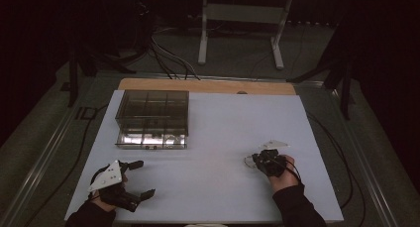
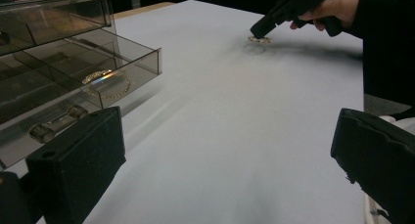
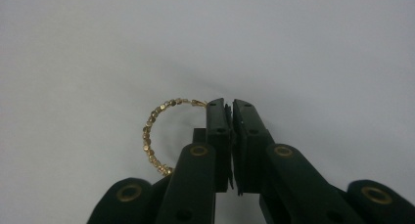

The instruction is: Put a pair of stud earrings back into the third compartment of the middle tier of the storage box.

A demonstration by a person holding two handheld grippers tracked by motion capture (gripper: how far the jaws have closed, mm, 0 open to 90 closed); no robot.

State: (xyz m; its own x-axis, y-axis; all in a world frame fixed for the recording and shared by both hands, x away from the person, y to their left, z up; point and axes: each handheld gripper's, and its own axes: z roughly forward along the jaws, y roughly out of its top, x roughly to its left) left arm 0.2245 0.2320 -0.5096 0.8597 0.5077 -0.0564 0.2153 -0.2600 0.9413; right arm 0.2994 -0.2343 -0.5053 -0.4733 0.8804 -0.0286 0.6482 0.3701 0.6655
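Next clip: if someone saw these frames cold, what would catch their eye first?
Probably the gold beaded bracelet on the white table, with the right gripper shut on one side of the loop, at the table's right. Next, the smoky clear compartment box at the far left, its lower drawer pulled out with another gold chain lying inside. The left gripper waits open near the front left.

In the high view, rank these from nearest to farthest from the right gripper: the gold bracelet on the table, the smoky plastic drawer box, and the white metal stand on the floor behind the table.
1. Gold bracelet: at the right gripper's fingers, right side of the table.
2. Drawer box: on the table's far left.
3. White stand: on the floor beyond the far edge.
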